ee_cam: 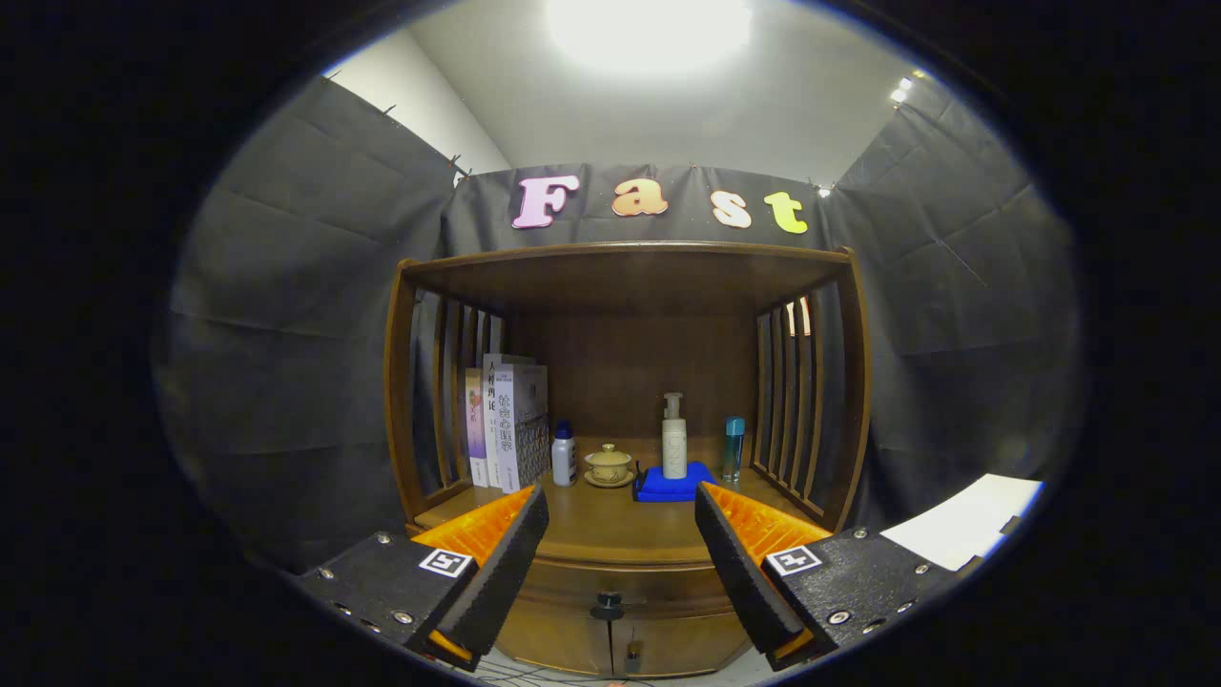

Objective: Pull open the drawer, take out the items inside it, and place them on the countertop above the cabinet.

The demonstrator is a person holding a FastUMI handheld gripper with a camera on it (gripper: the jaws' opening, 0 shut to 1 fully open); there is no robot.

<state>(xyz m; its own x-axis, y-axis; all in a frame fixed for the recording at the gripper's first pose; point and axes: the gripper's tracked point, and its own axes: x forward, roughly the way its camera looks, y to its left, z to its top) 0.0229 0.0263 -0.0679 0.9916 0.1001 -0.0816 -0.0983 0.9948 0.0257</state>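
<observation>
Drawer shut under the tabletop, its dark knob low and centred between the fingers, just ahead of them (gripper spread wide, holding nothing). Approach: straight forward, slightly down.

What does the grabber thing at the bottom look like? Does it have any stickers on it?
The gripper has two wedge-shaped fingers that stand apart, open, with nothing between them. Their inner faces look rough and grainy, and their upper sides are ribbed. Behind each finger sits a flat dark block studded with silver screws. Each block carries a small square black-and-white marker, like a sticker. No cables or sleeve can be seen.
</observation>
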